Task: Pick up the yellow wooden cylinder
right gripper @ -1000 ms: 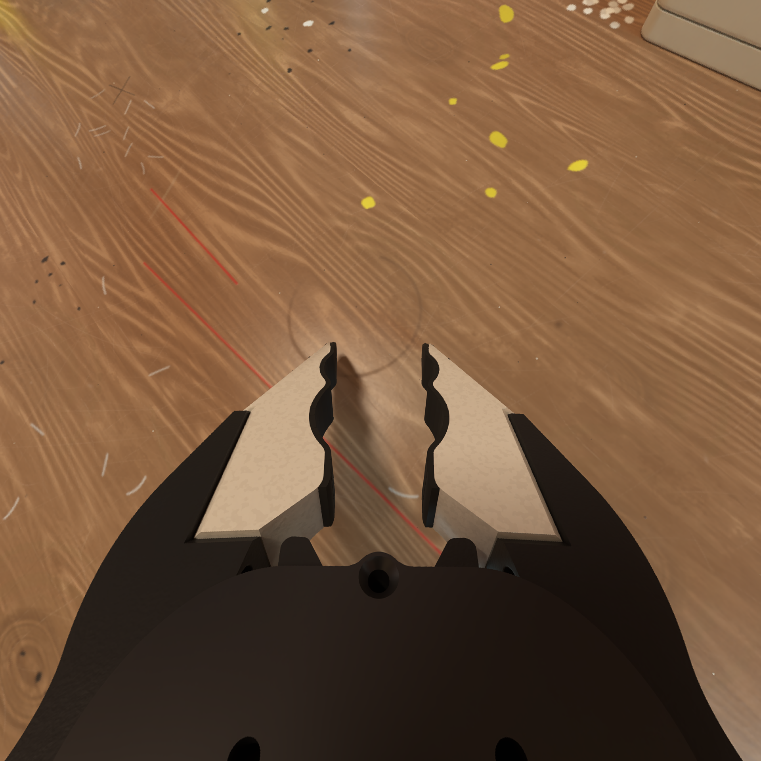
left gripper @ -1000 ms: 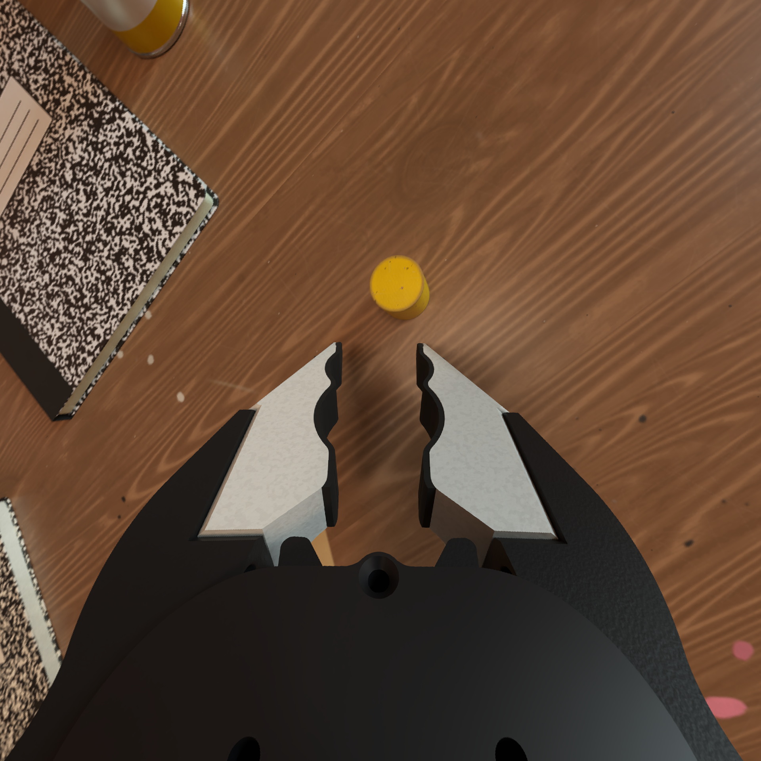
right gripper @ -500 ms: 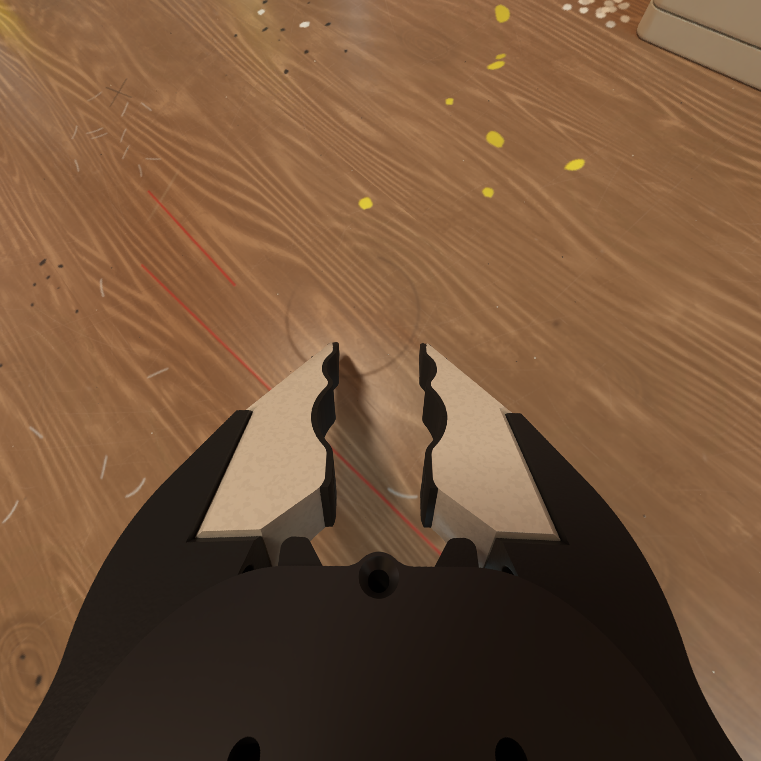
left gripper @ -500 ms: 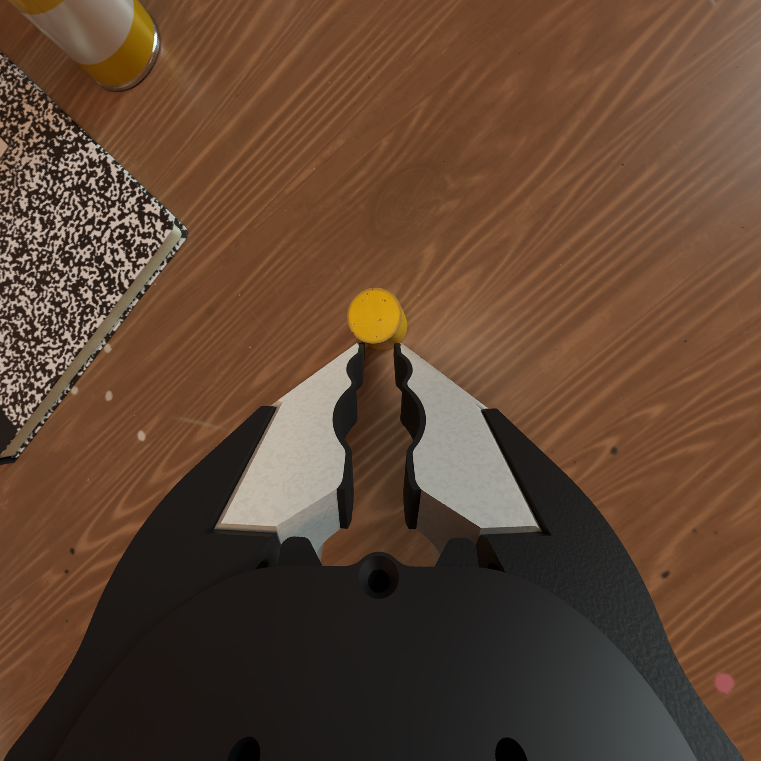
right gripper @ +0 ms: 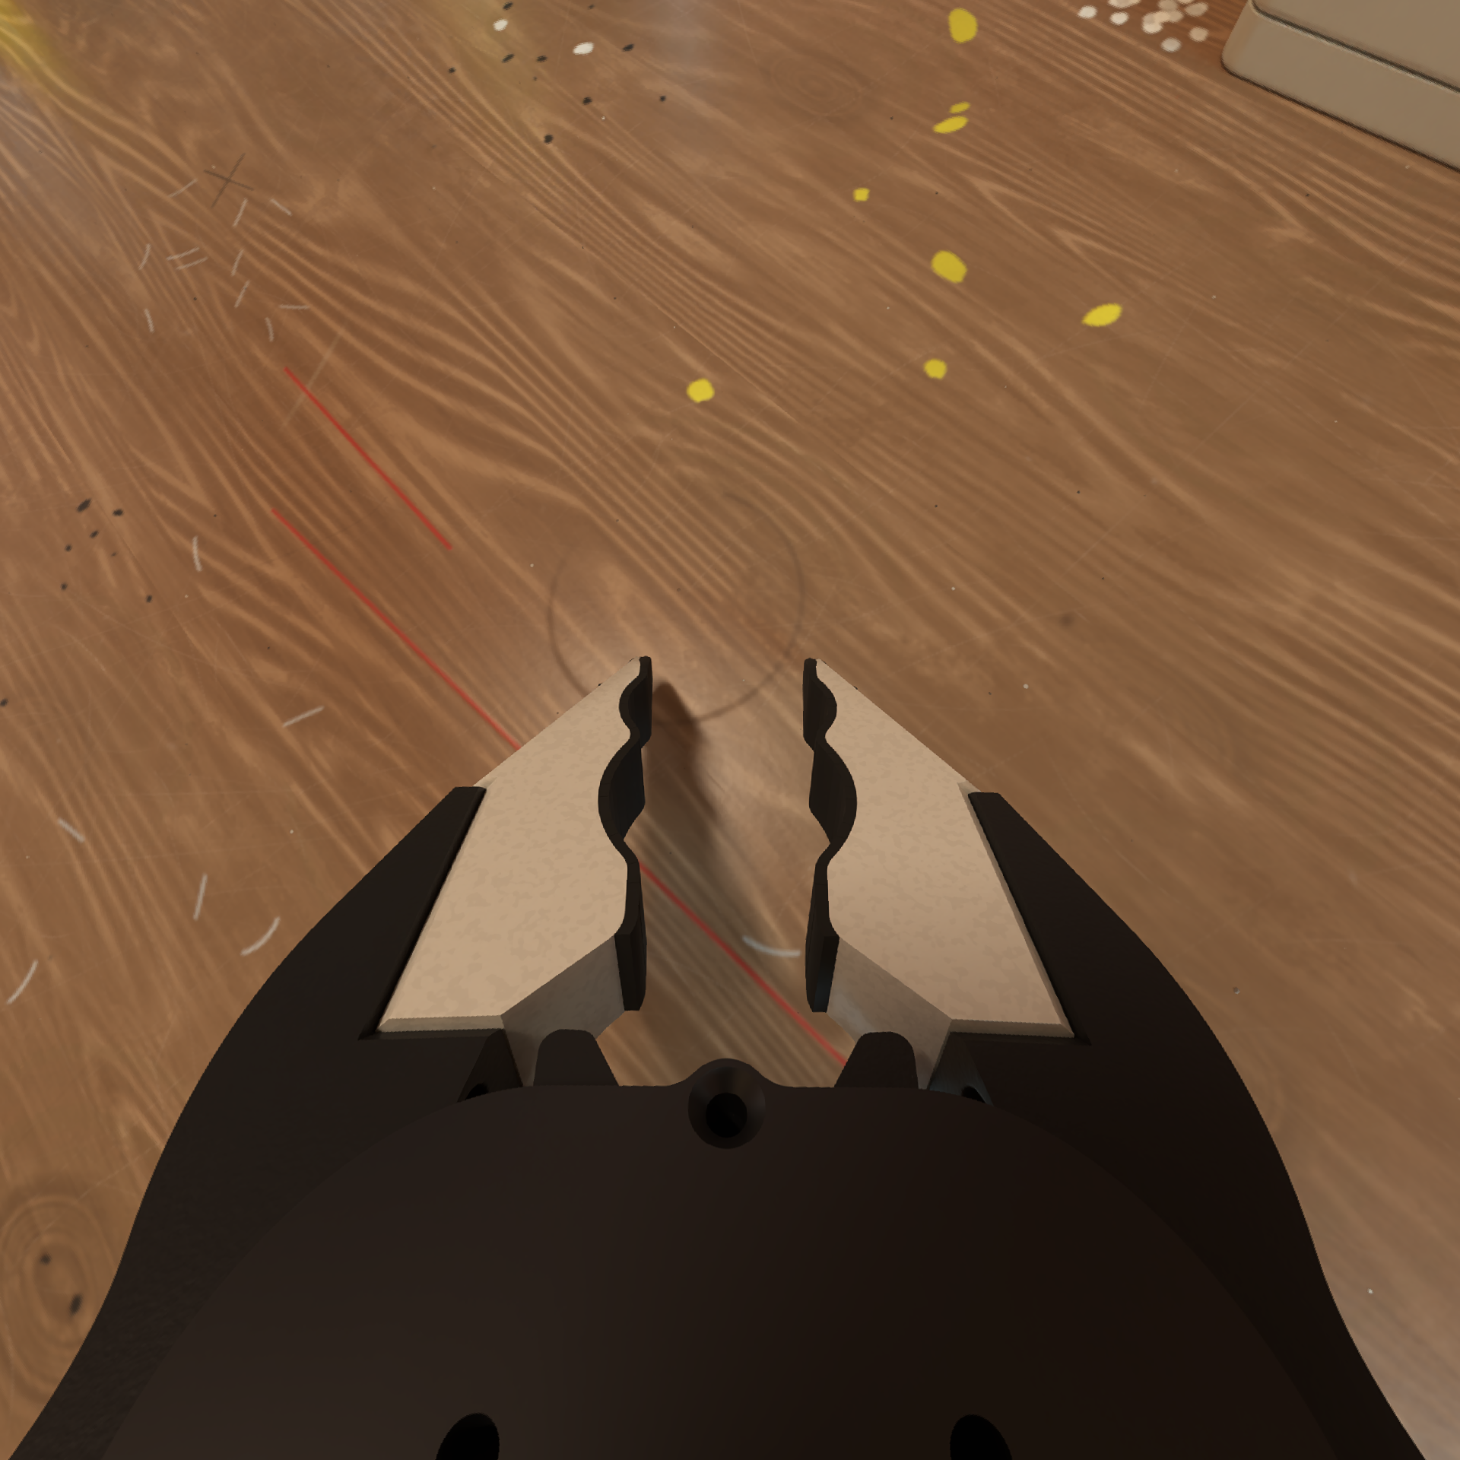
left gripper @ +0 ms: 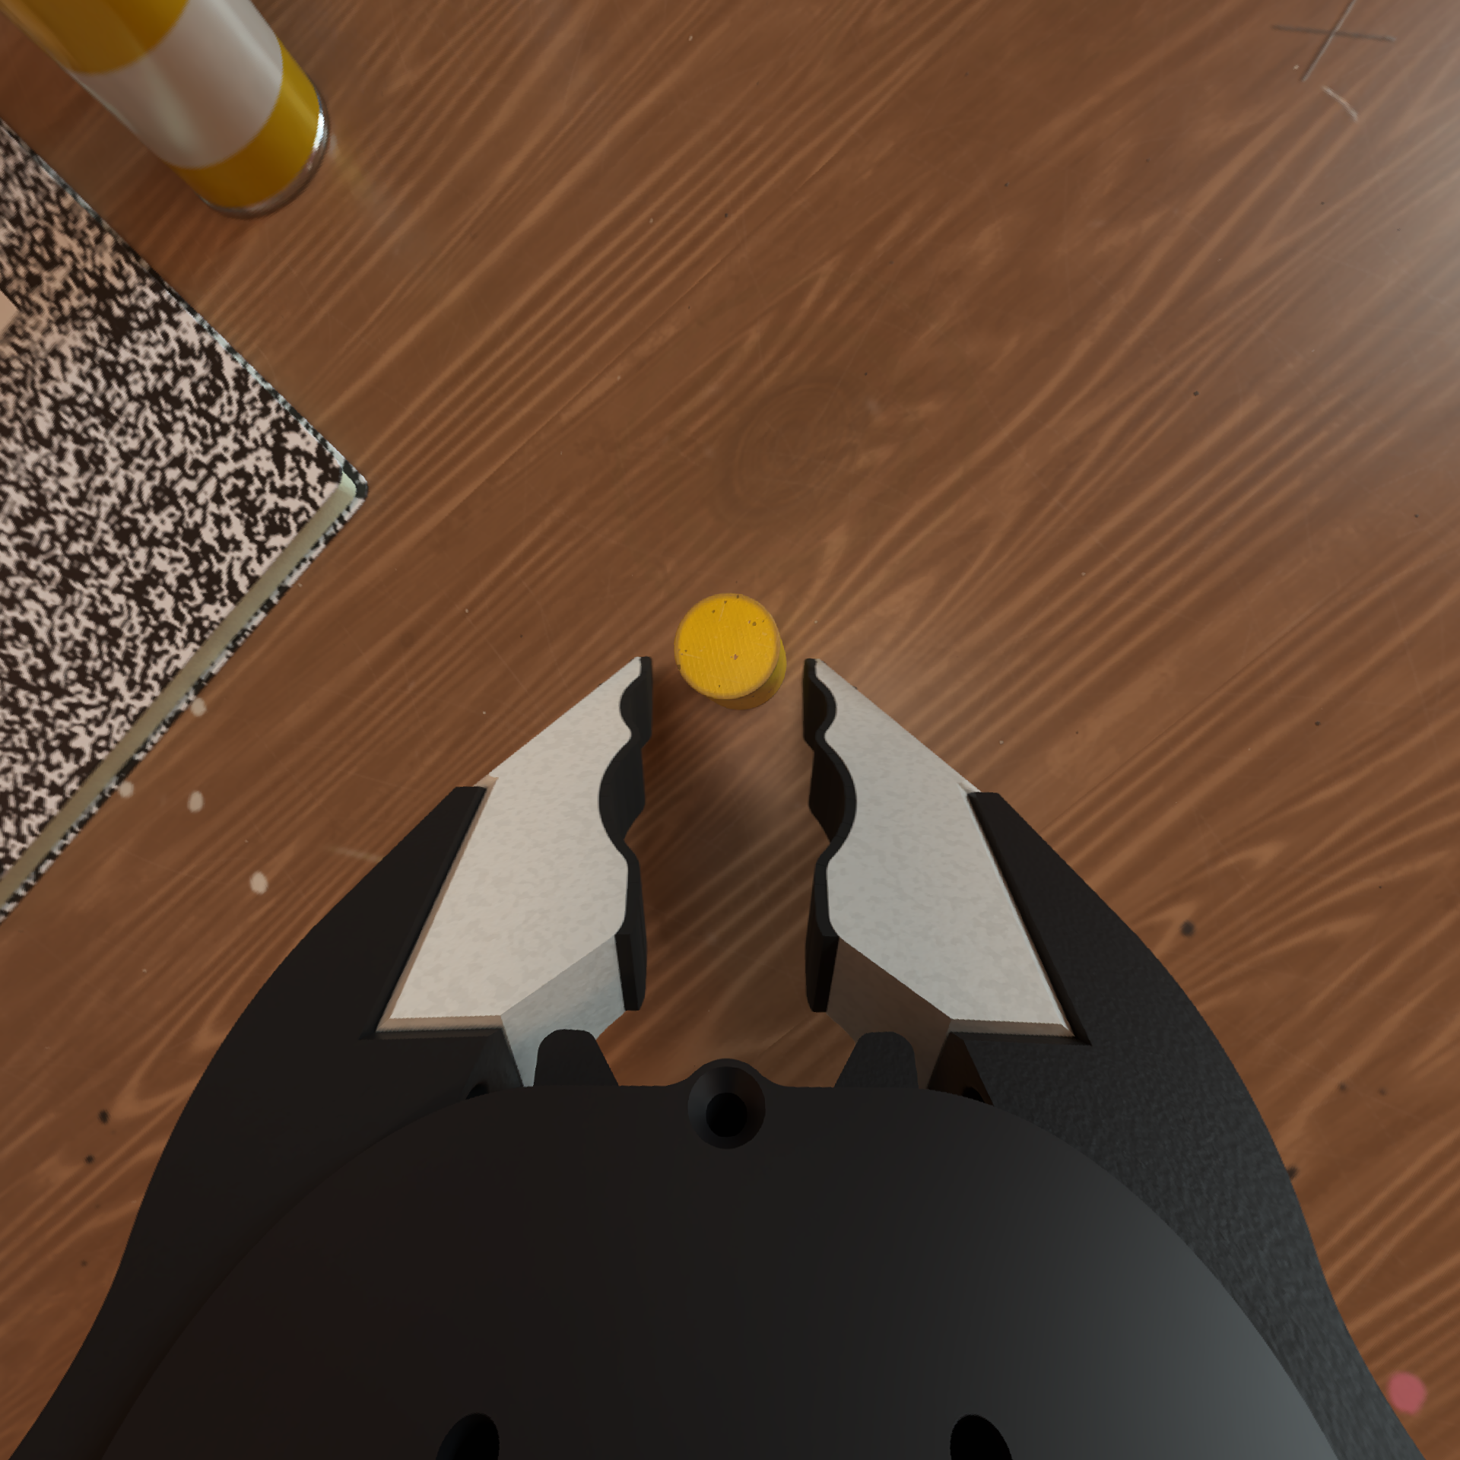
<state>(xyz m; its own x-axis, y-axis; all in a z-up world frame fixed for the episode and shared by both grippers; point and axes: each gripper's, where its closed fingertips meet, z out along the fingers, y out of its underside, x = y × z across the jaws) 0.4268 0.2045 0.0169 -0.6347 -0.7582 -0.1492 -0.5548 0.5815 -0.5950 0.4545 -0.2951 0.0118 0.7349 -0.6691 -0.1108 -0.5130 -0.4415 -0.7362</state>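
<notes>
The yellow wooden cylinder (left gripper: 728, 648) stands upright on the brown wooden table, seen from above in the left wrist view. My left gripper (left gripper: 727, 671) is open, with its grey fingertips on either side of the cylinder's near edge. The fingers do not touch it. My right gripper (right gripper: 725, 671) is open and empty over bare wood with a faint ring mark. The cylinder does not show in the right wrist view.
A black-and-white speckled notebook (left gripper: 134, 506) lies at the left. A yellow and white can (left gripper: 205, 103) stands at the top left. A beige flat object (right gripper: 1359, 87) lies at the top right of the right wrist view. Yellow paint spots (right gripper: 948, 265) and red lines mark the wood.
My left gripper narrowed its jaws half a second ago and has now opened wide again, with the cylinder's near edge between the fingertips. The right gripper has hardly moved.
</notes>
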